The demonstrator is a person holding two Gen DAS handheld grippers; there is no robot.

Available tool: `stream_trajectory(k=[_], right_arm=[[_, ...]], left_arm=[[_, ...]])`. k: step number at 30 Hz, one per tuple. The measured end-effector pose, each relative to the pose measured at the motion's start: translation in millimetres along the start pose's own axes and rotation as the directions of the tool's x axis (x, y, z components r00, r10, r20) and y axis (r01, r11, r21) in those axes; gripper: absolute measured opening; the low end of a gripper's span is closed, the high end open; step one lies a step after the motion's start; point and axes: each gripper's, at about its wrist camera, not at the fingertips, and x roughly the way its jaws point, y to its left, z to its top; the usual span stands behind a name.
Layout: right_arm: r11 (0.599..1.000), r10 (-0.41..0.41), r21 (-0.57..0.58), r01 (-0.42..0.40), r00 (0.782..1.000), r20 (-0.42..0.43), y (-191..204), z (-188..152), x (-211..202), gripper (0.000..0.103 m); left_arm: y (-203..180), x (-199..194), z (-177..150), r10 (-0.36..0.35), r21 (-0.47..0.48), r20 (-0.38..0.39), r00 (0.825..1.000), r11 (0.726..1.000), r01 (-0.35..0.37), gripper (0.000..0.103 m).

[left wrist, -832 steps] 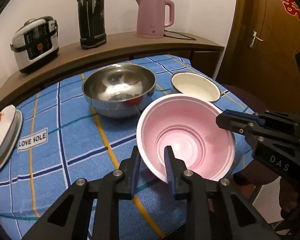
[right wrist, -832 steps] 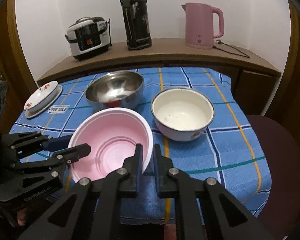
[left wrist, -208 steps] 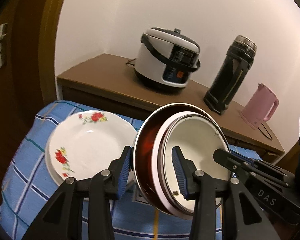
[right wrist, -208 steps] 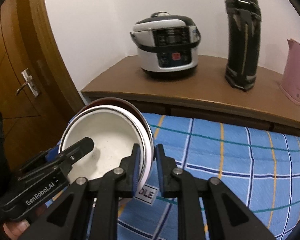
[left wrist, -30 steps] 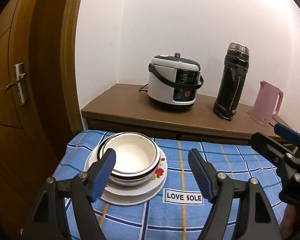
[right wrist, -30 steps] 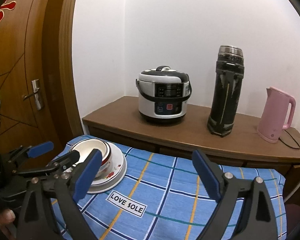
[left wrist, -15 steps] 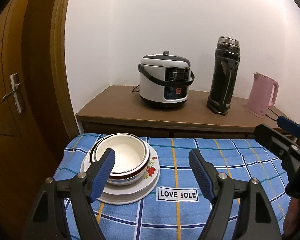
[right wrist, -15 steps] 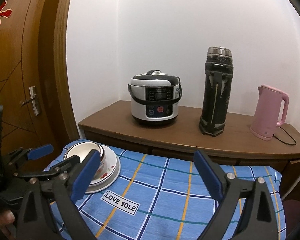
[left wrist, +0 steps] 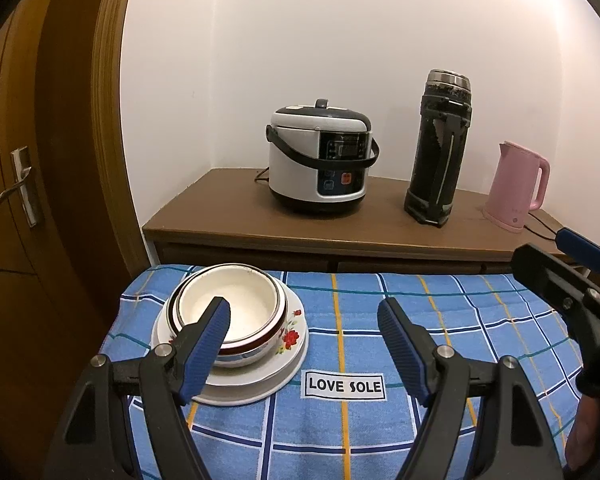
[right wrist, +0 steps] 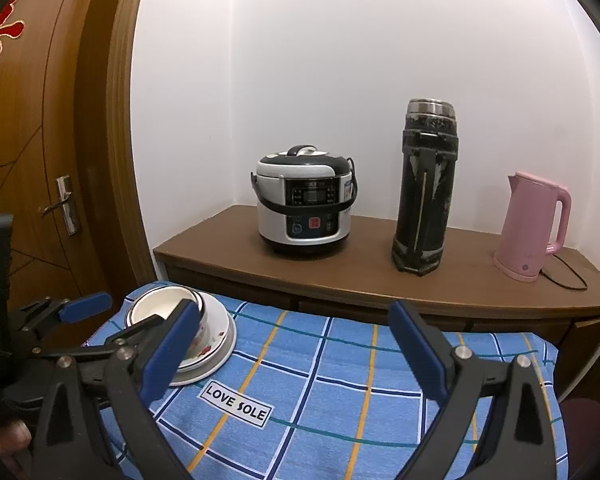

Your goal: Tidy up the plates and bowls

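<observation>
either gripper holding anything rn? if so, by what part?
Nothing held. Left gripper and right gripper are both open and empty; the nested bowls sit on the flowered plate.

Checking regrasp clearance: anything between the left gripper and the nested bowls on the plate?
Nothing visible. The left gripper is open, and only bare tablecloth lies between it and the nested bowls on the floral plate. Its left finger overlaps the bowls only in the picture. The right gripper sits off to the side.
</observation>
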Motion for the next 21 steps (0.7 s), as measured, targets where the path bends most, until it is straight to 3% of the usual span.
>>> stream_trajectory(k=[21], right_arm=[[0.999,-0.027,-0.025,0.028,0.999,0.033,1,5,-11,0.098]], left_arm=[[-5,-8,1,-0.012,0.008,0.01,1.0,1.0,0.012,0.078]])
